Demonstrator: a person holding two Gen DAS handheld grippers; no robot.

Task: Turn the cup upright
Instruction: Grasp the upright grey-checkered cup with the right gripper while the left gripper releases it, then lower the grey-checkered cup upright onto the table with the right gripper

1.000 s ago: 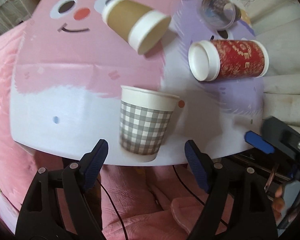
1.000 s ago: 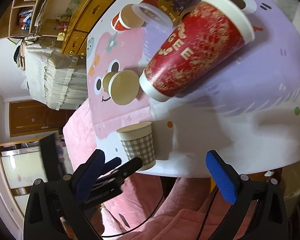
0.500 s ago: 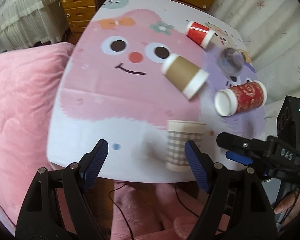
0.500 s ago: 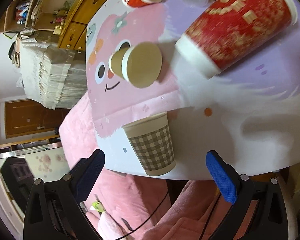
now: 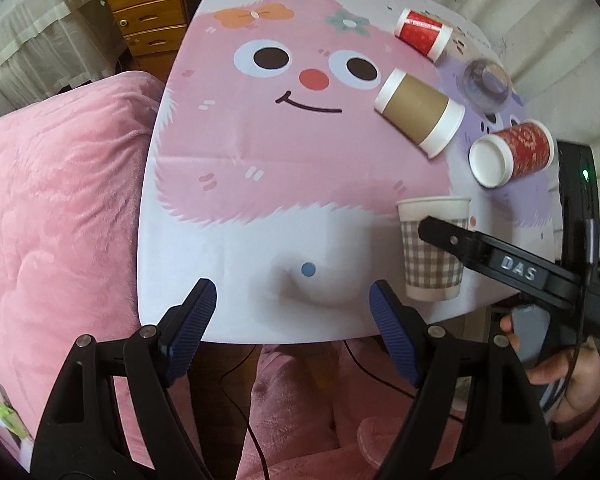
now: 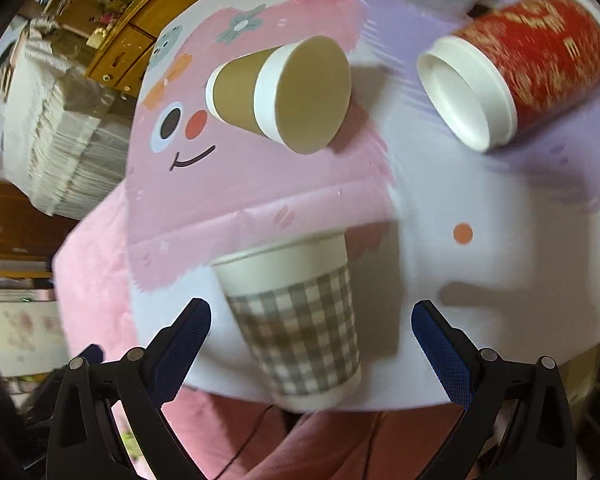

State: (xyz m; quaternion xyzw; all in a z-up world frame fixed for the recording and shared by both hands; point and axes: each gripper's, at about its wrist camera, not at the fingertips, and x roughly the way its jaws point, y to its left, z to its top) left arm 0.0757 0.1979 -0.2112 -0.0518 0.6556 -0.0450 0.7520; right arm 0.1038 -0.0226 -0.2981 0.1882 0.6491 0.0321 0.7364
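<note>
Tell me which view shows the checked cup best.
The right wrist view: the checked cup stands upright, large and unblocked, though slightly blurred. In the left wrist view the same cup is smaller and partly hidden behind the right hand-held gripper.

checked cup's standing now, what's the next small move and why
Probably carry the open right gripper forward past the checked cup, which already stands upright near the table edge, toward the big red cup lying on its side beyond it. It looks like the nearest tipped cup on that side; the brown cup also lies down.
</note>
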